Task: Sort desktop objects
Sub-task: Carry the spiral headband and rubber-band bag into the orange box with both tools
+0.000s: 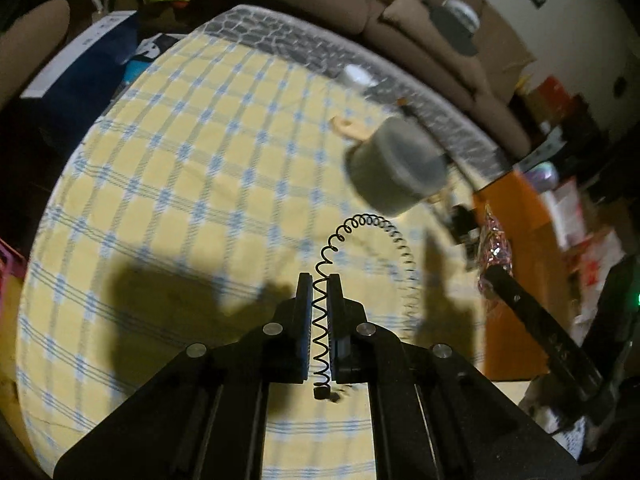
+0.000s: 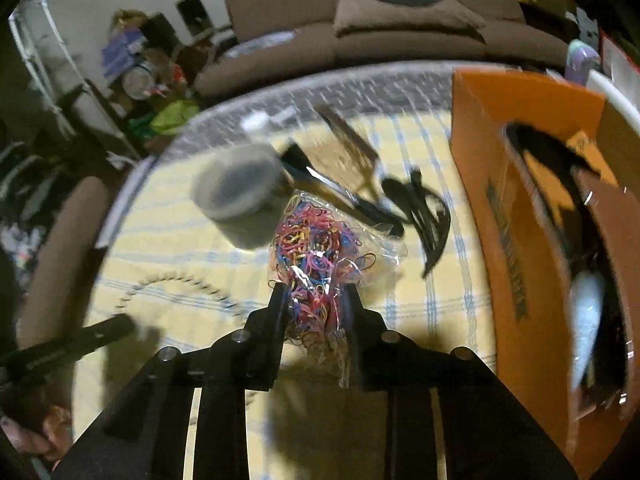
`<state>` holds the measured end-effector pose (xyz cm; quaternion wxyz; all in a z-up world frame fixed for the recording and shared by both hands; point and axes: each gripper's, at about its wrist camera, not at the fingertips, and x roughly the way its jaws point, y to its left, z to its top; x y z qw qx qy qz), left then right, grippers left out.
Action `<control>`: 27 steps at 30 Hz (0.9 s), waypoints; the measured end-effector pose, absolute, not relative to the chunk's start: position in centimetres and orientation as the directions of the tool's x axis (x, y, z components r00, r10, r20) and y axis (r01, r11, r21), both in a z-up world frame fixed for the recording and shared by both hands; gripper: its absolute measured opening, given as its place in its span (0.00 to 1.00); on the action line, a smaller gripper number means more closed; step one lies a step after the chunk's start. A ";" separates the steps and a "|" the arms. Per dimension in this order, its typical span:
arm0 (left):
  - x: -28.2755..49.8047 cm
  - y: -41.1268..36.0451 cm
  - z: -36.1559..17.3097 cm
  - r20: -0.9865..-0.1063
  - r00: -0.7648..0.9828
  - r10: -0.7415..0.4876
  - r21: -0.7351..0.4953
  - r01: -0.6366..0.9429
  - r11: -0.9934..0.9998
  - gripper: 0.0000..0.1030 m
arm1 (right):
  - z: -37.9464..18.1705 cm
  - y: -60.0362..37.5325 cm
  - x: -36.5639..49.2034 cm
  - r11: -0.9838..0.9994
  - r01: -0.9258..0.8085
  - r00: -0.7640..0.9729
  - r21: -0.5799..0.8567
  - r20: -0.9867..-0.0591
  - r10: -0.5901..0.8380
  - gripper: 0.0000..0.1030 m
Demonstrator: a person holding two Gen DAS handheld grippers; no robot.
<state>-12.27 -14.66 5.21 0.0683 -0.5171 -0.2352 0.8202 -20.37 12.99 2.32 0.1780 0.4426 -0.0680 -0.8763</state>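
Observation:
My left gripper (image 1: 319, 280) is shut on a black coiled spiral cord (image 1: 362, 226), which arcs up and right above the yellow checked tablecloth (image 1: 180, 200). My right gripper (image 2: 314, 292) is shut on a clear bag of coloured rubber bands (image 2: 316, 244), held above the cloth. The bag also shows at the right of the left wrist view (image 1: 496, 240). The spiral cord shows blurred at the left of the right wrist view (image 2: 180, 282). A grey round container (image 1: 396, 164) stands ahead of both grippers, also seen in the right wrist view (image 2: 240, 192).
An orange cardboard box (image 2: 500, 160) stands at the right with dark items and a white object inside. Black hair clips (image 2: 424, 216), a brush (image 2: 332, 184) and a comb (image 2: 348, 132) lie beyond the bag. A brown sofa (image 2: 360, 40) runs behind the table.

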 end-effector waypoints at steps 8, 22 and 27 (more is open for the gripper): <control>-11.9 -12.6 8.1 -0.697 -0.477 0.535 -0.635 0.066 -0.770 0.06 | 8.7 17.8 -18.6 -0.904 0.267 -0.632 0.333 -0.647 -0.425 0.26; -11.0 -5.2 13.2 -0.594 -0.485 0.642 -0.693 -0.096 -0.714 0.06 | 5.0 25.2 -19.8 -0.974 0.108 -0.572 0.201 -0.788 -0.226 0.35; -10.4 -3.2 15.0 -0.585 -0.481 0.653 -0.688 -0.132 -0.714 0.06 | 5.5 26.7 -19.4 -0.968 0.103 -0.574 0.231 -0.781 -0.247 0.48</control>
